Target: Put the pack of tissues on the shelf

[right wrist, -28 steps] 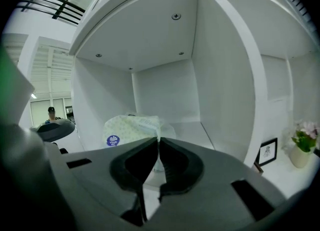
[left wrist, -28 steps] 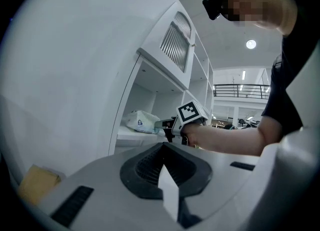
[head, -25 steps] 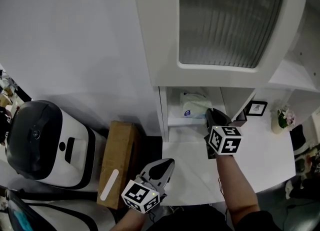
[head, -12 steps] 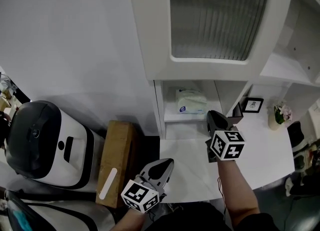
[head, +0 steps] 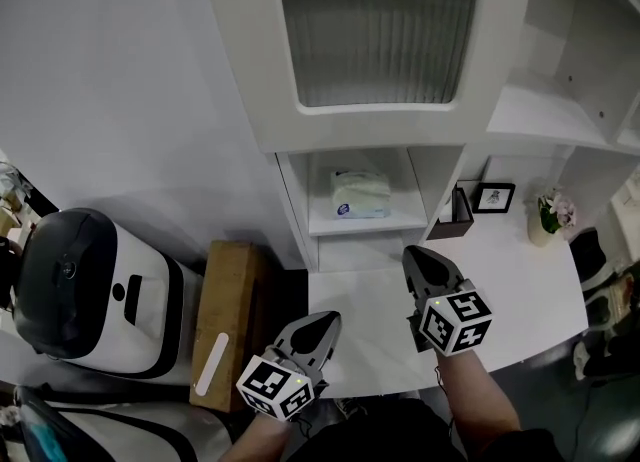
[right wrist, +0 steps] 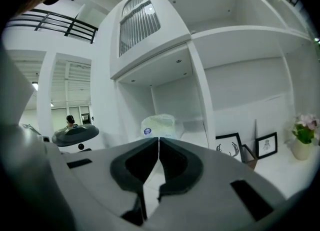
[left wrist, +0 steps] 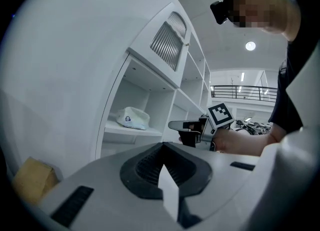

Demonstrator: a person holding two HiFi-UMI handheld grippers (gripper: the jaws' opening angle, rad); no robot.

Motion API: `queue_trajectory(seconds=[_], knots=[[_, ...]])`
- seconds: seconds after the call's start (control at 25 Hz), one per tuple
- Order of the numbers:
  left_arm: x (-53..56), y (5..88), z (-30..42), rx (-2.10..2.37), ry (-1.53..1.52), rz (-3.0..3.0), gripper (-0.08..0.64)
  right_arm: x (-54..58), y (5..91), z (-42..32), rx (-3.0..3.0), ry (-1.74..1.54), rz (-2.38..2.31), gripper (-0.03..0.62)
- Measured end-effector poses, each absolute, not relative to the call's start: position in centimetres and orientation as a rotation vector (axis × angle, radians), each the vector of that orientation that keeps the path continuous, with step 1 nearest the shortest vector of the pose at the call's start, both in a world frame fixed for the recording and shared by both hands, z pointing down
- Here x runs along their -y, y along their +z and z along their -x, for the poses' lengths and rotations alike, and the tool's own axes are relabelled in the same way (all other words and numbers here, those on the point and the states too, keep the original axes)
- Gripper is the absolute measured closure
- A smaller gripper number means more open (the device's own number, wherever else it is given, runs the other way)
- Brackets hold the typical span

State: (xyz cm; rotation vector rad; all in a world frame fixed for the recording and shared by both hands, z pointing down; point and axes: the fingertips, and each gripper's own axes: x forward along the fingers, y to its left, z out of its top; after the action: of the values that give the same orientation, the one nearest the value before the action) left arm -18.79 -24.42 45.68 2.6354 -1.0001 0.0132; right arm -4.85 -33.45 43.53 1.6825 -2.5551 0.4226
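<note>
The pale green pack of tissues (head: 359, 194) lies on the low white shelf (head: 392, 222) inside the left cubby of the cabinet, apart from both grippers; it also shows in the left gripper view (left wrist: 130, 118) and the right gripper view (right wrist: 158, 125). My right gripper (head: 417, 264) is shut and holds nothing, hovering over the white desk (head: 520, 295) a little in front of the shelf. Lower left, my left gripper (head: 318, 328) is shut too, near the desk's front edge, with nothing between its jaws.
A brown cardboard box (head: 228, 322) stands left of the desk, beside a white and black machine (head: 85, 283). Picture frames (head: 494, 197), a dark holder (head: 456, 218) and a small flower vase (head: 546, 220) sit at the back right. A ribbed cabinet door (head: 375, 25) hangs above the cubby.
My right gripper has drawn back from the shelf toward the desk's front, leaving the tissue pack on the shelf. The head view has shifted, the left gripper barely moved.
</note>
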Motion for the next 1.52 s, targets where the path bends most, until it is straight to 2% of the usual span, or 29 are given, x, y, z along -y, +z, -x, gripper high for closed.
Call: queue_trajectory(seconds=[0.92, 1.52], knots=[[17.2, 43.7, 9.9, 1.187, 0.003, -2.592, 0.557, 23.3, 43.7, -0.9, 2.704, 0.457, -1.323, 0.588], [12.7, 45.4, 6.0, 1.286, 0.017, -2.510, 0.557, 18.3, 45.8, -3.1, 2.747, 0.496, -1.127, 0.588]])
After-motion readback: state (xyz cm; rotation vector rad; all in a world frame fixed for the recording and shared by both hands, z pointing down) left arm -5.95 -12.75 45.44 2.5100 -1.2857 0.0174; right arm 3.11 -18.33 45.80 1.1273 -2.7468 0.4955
